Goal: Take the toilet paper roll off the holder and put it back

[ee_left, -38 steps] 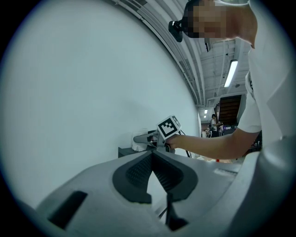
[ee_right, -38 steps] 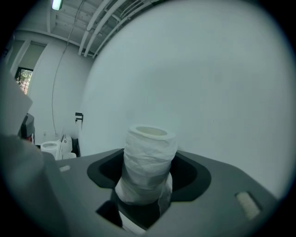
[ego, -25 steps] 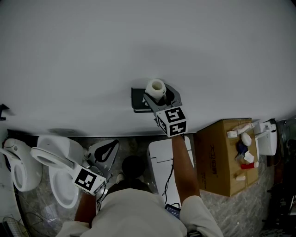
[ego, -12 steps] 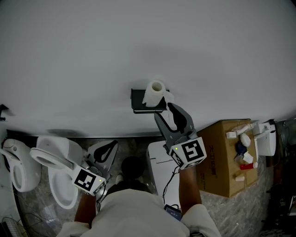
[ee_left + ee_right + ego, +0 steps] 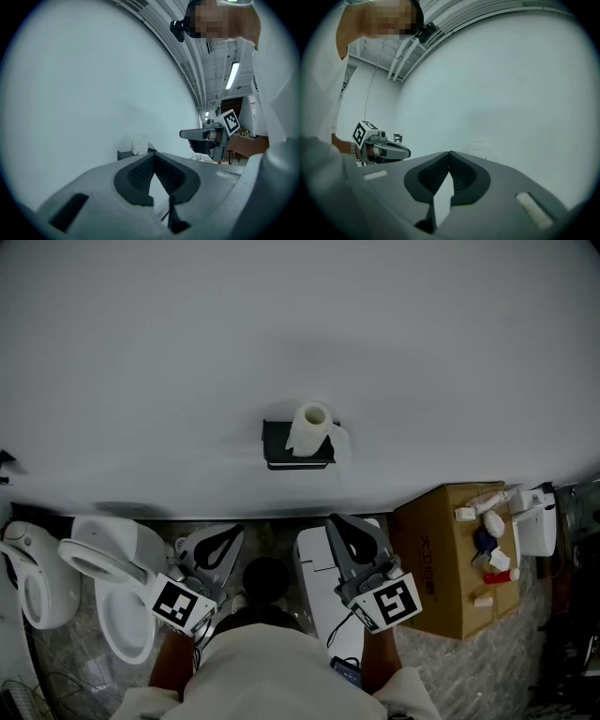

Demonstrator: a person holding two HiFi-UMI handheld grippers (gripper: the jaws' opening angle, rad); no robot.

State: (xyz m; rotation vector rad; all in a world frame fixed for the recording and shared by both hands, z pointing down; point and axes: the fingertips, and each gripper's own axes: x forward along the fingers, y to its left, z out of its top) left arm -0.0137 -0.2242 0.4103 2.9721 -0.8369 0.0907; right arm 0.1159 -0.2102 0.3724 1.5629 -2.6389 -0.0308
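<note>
The white toilet paper roll point(image 5: 309, 427) sits upright on the black holder point(image 5: 277, 448) fixed to the pale wall, with a loose sheet hanging at its right. My right gripper point(image 5: 339, 521) is well below the holder, apart from the roll, its jaws shut with nothing between them. My left gripper point(image 5: 233, 530) is low at the left, also shut and empty. In the left gripper view the roll point(image 5: 139, 144) and holder point(image 5: 125, 154) stand beyond the shut tips point(image 5: 154, 153). The right gripper view shows shut tips point(image 5: 449, 153) and the roll point(image 5: 478, 149) faintly against the wall.
White toilets point(image 5: 112, 587) stand on the floor at the left. A white toilet tank point(image 5: 319, 592) is under my right gripper. At the right, a cardboard box point(image 5: 441, 563) carries several small bottles, with a white fixture point(image 5: 537, 523) beside it.
My right gripper let go of the roll, drew back down and away from the holder, and shut its jaws. The roll stays on the holder. The left gripper has barely moved.
</note>
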